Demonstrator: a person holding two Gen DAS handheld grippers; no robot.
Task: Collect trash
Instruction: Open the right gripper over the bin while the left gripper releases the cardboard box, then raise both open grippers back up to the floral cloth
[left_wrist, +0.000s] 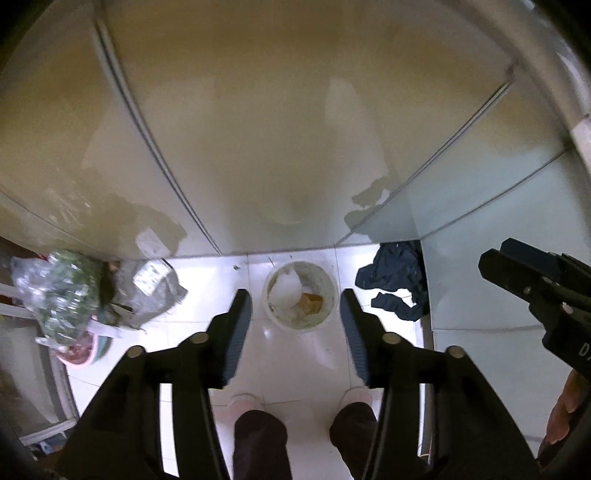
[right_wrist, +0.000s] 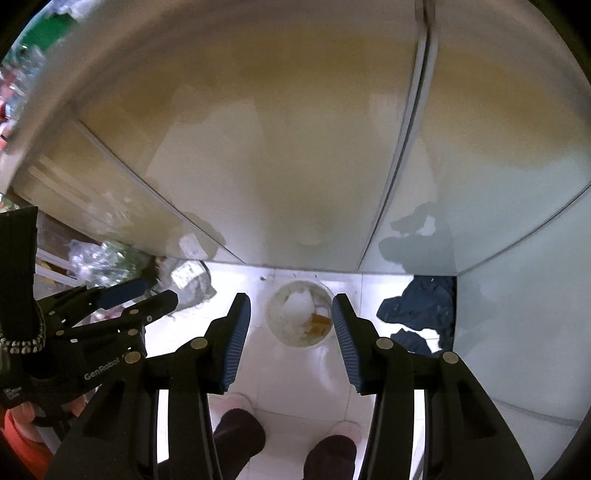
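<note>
I hang both tongs, the left gripper (left_wrist: 295, 321) and right gripper (right_wrist: 291, 325), released and empty above the white trash bin (left_wrist: 300, 294), which stands on the floor tiles (left_wrist: 295, 369) directly below their parted jaws, lined up for collecting.

Brightness: dim overall; the white floor tiles (left_wrist: 295, 354) are the brightest area, nearly blown out.
Glare: soft reflections on the glossy cabinet doors (left_wrist: 258, 129), with a yellowish cast.
Blur: upper halves of both views are smeared and soft.
Distortion: strong fisheye bending; door edges curve.
Corners: black vignetting.
</note>
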